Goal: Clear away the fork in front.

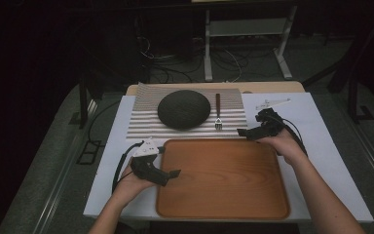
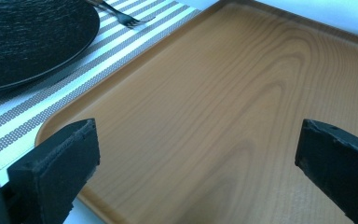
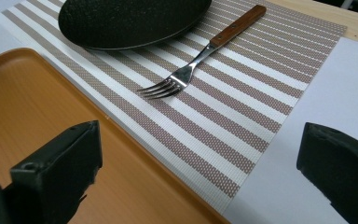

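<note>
A person seated at a white-covered desk (image 1: pixel 321 146) holds a two-jaw claw in each hand above a place setting. The left claw (image 1: pixel 173 173) hangs over the near-left part of a wooden tray (image 1: pixel 224 204), its jaws spread wide with nothing between them; the left gripper view shows the tray's grain (image 2: pixel 242 93) through the gap. The right claw (image 1: pixel 243 131) sits at the tray's far-right corner, near the tines of a fork (image 1: pixel 218 113), and its jaws too stand wide apart and empty. In the right gripper view the fork (image 3: pixel 200 58), steel with a wooden handle, lies on a striped placemat (image 3: pixel 242 121) just ahead of the jaws, tines toward the tray's rim (image 3: pixel 121 135), handle pointing away. It is close to the claw but not touched by it.

A dark round plate (image 1: pixel 183 108) rests on the placemat (image 1: pixel 141 122) to the left of the fork, a narrow strip of mat between them; the plate's textured rim (image 3: pixel 121 23) shows beside the fork's handle in the right gripper view, and its edge (image 2: pixel 28 37) also appears at the upper left of the left gripper view. The tray lies nearest the person, its far edge running along the placemat's near edge. A small white object (image 1: pixel 272 103), too small to identify, lies on the desk beyond the right hand (image 1: pixel 285 144). The left hand (image 1: pixel 129 185) grips its tool at the tray's left side, a black cable looping beside it.
</note>
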### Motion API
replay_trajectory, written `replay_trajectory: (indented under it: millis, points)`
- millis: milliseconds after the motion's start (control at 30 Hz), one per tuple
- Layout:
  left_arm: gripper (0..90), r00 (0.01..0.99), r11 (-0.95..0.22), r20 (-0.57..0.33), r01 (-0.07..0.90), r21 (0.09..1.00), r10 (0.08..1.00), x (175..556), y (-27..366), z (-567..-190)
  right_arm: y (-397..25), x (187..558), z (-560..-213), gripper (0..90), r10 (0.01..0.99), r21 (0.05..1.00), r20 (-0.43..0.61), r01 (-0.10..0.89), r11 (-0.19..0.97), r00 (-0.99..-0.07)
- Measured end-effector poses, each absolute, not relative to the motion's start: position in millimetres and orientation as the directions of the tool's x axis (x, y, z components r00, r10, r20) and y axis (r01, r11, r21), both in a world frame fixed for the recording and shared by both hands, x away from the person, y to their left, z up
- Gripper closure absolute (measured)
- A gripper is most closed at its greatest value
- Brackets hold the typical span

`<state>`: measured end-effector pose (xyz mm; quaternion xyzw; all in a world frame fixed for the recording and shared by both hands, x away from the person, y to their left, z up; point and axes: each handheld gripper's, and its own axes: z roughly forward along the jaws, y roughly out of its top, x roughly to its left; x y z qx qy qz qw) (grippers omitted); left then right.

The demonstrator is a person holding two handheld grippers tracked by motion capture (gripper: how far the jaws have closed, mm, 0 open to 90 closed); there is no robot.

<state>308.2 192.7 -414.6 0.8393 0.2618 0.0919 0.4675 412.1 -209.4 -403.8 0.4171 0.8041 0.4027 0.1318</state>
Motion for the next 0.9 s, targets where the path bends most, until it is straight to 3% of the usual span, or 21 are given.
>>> replay_trajectory:
  millis: [300, 667, 900]
  points:
    - [0.0, 0.844, -0.425, -0.089, 0.354, 0.833, 0.529, 308, 192, -414, -197, 430, -400, 0.6, 0.787, 0.737, 0.123, 0.586, 0.336, -0.605]
    - [0.0, 0.841, -0.419, -0.09, 0.355, 0.836, 0.533, 309, 194, -414, -177, 456, -395, 17.1, 0.821, 0.682, 0.115, 0.645, 0.345, -0.56]
    - [0.0, 0.842, -0.421, -0.088, 0.354, 0.835, 0.533, 309, 194, -414, -166, 474, -399, 22.3, 0.828, 0.644, 0.117, 0.676, 0.357, -0.548]
